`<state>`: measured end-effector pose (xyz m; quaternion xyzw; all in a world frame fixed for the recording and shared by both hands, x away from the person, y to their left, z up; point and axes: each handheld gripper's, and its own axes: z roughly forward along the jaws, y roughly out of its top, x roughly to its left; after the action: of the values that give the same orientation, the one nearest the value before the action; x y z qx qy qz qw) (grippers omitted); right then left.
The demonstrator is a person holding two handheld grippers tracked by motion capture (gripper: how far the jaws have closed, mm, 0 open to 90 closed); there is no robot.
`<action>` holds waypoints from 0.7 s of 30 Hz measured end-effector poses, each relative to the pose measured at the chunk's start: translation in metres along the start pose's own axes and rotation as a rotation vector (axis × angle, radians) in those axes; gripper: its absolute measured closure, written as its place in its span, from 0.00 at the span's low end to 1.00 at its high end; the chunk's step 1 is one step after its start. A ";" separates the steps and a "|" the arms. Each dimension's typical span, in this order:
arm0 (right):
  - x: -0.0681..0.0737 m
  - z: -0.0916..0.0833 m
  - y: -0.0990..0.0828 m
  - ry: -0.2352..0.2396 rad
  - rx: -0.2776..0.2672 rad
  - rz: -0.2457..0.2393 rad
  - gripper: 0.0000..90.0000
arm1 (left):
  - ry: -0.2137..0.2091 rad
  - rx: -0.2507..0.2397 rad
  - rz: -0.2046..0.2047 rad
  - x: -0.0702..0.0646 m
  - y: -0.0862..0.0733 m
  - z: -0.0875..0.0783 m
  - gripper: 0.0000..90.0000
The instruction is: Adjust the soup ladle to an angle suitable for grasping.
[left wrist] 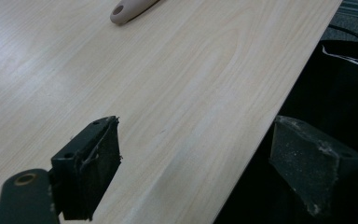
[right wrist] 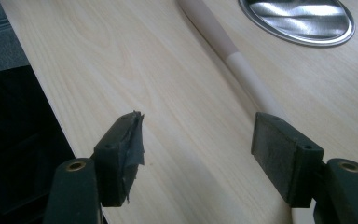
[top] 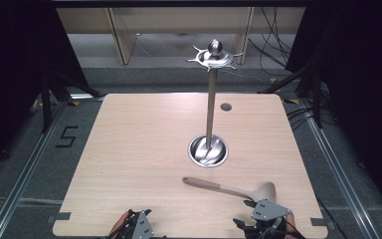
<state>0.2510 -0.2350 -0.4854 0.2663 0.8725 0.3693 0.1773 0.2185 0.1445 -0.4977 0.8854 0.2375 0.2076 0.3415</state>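
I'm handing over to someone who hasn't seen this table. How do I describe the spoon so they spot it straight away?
Start from the light wooden table and find the tall metal stand rising from its round shiny base. Just nearer the person than that base, a beige spoon lies flat, its handle end towards the table's middle and its bowl by the right gripper. It is the only loose, non-metal item there.

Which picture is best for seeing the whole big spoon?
The high view: the spoon lies flat on the table, bowl and handle both in sight. The left gripper view catches just its handle tip with the hole. The right gripper view shows part of the handle.
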 end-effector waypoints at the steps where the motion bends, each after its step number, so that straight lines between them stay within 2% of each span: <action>1: -0.001 0.001 0.001 0.000 -0.001 -0.007 0.39 | 0.002 0.000 0.004 0.000 0.000 0.000 0.17; 8: -0.002 0.004 0.010 -0.007 0.023 -0.008 0.40 | 0.006 0.004 0.004 0.000 0.000 0.000 0.17; 9: -0.003 0.005 0.012 -0.003 0.026 -0.025 0.41 | 0.003 0.004 0.003 0.000 0.000 0.000 0.17; 13: -0.004 0.006 0.018 0.005 0.040 -0.039 0.43 | 0.009 0.006 0.007 0.000 0.000 0.000 0.17; 16: -0.005 0.009 0.028 0.023 0.047 -0.078 0.43 | 0.013 0.005 0.011 0.000 0.000 0.000 0.17; 21: -0.007 0.016 0.037 0.014 0.071 -0.074 0.42 | 0.014 0.006 0.010 0.000 0.000 0.000 0.17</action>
<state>0.2774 -0.2089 -0.4683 0.2373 0.8956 0.3329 0.1752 0.2187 0.1448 -0.4975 0.8861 0.2359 0.2147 0.3362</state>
